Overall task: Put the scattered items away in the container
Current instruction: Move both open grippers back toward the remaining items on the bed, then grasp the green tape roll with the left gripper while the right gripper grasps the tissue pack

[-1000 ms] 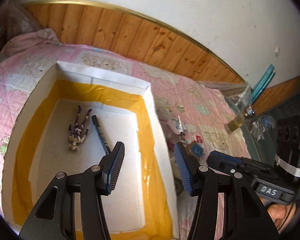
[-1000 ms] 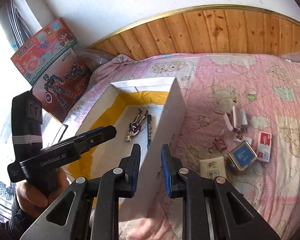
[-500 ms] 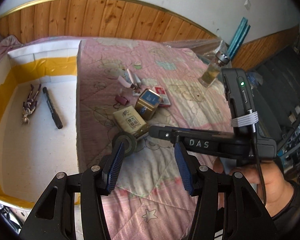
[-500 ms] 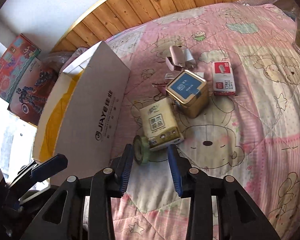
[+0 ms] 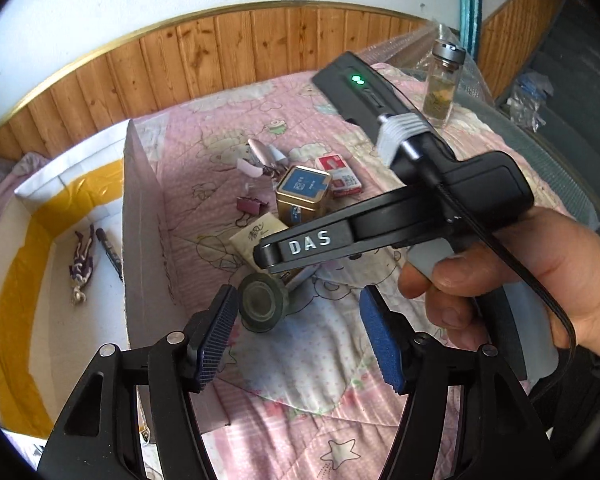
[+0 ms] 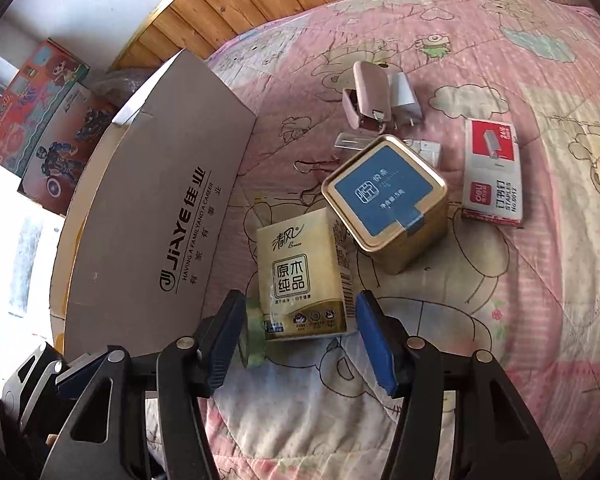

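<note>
The cardboard box (image 5: 140,216), white with yellow tape inside, stands at the left on the pink quilt and holds a toy figure (image 5: 82,264) and a black marker (image 5: 110,252); its outer wall shows in the right wrist view (image 6: 160,216). My left gripper (image 5: 300,336) is open, low over a green tape roll (image 5: 262,304). My right gripper (image 6: 300,336) is open, its fingers either side of the near end of a tissue pack (image 6: 300,272), with the tape roll (image 6: 254,344) at the left finger. A gold tin (image 6: 388,200), staples box (image 6: 492,168), pink stapler (image 6: 368,96), white charger (image 6: 406,98) and binder clip (image 5: 250,204) lie beyond.
A glass bottle (image 5: 442,88) stands at the far right of the bed. Toy boxes (image 6: 44,108) lean beyond the cardboard box. A wooden panel wall (image 5: 220,52) backs the bed. The right gripper's body and the hand (image 5: 500,272) cross the left wrist view.
Both grippers have swung from over the box to the scattered items and moved closer. The right gripper has opened wider and now straddles the tissue pack.
</note>
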Motion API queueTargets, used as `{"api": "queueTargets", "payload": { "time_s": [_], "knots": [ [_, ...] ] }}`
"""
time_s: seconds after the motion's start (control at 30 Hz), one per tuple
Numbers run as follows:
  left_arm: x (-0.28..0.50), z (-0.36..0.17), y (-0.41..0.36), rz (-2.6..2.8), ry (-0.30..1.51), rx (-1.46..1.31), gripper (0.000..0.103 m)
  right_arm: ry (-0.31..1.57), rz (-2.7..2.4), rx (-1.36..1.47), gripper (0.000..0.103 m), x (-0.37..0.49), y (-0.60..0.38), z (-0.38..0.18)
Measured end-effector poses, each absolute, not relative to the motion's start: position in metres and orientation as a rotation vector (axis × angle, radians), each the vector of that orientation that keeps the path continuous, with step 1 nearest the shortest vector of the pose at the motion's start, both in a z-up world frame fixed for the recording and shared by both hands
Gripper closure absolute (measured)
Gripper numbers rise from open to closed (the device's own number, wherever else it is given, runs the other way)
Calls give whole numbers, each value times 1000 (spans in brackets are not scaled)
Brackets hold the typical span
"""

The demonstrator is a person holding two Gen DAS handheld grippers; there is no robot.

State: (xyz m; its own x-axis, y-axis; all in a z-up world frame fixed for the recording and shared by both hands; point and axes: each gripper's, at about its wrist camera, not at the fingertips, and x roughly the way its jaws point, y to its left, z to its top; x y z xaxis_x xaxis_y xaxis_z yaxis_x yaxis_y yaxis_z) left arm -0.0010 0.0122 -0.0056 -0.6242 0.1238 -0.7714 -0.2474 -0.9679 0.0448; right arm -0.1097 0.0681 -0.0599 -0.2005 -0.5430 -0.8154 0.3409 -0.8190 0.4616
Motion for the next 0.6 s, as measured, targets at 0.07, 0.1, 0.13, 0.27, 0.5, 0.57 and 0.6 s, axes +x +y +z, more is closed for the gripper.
{"api": "queueTargets", "payload": {
  "time_s": [0.07,0.1,0.13,0.27,0.5,0.57,0.6],
  "knots": [
    [3,-10,20,2652,317,-1228,37,-181,-2059,1502,38,-112,60,-62],
    [4,-12,24,2649,356,-1220,37,-152,-2059,1501,38,-114,56,-63],
    [7,-12,28,2654,386,-1200,37,-129,-2055,1505,38,-116,51,-65],
    [13,-18,46,2627,480,-1163,37,-28,-2079,1506,44,-120,37,-75],
    [-20,-49,20,2650,208,-1419,37,-38,-2112,1577,54,-111,79,-68],
    [-33,-58,11,2658,128,-1477,37,-70,-2119,1601,54,-103,98,-66],
    [-38,-62,7,2666,92,-1506,37,-82,-2126,1613,54,-98,108,-65]
  ]
}}
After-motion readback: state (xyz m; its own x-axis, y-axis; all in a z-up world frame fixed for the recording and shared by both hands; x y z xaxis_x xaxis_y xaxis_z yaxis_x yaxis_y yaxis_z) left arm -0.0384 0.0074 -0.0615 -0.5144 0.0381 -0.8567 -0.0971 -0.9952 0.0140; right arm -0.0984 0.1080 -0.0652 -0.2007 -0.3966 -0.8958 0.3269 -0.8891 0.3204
